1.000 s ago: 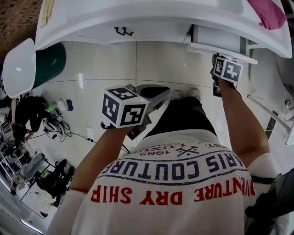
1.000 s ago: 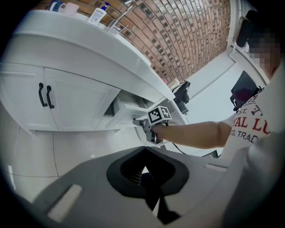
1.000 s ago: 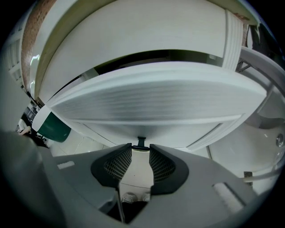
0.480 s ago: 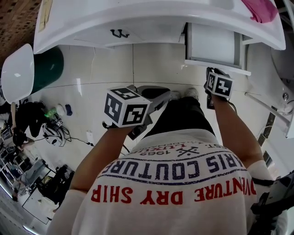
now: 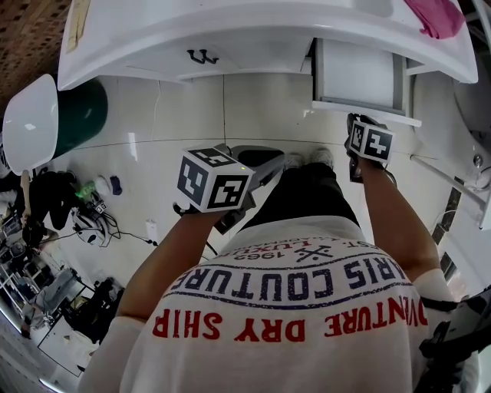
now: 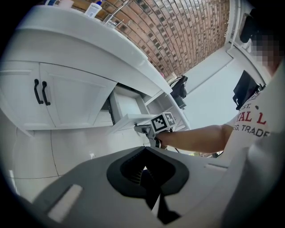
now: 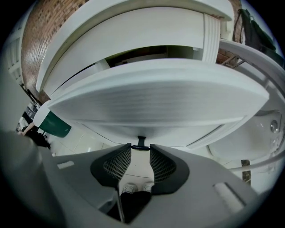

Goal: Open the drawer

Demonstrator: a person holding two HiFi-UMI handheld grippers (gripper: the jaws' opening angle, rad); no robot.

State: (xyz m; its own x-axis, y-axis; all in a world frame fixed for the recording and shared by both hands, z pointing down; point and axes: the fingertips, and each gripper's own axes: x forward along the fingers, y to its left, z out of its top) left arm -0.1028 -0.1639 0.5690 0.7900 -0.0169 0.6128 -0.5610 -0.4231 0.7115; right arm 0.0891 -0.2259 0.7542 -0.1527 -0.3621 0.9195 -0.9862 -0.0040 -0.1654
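Note:
The white drawer (image 5: 359, 77) stands pulled out of the white vanity (image 5: 253, 31) at the upper right of the head view. My right gripper (image 5: 359, 124) sits just below its front panel (image 7: 156, 95), which fills the right gripper view. That gripper (image 7: 140, 147) has its jaws closed on the small black drawer handle (image 7: 141, 143), whose bar spans the gap between the tips. My left gripper (image 5: 272, 160) hangs lower in front of the person's legs, away from the vanity. In the left gripper view its jaws (image 6: 144, 153) are shut with nothing between them, and the open drawer (image 6: 127, 109) shows beyond.
Left of the drawer are cabinet doors with black pull handles (image 5: 201, 55) (image 6: 40, 91). A pink cloth (image 5: 439, 17) lies on the countertop. A green bin (image 5: 80, 111) with a white lid (image 5: 29, 121) stands at the left, above cables and clutter (image 5: 84, 211) on the tiled floor.
The drawer has slid out of the vanity toward the person, with the right gripper moving back along with it. Most of that happened in the first half second. The left gripper stayed put.

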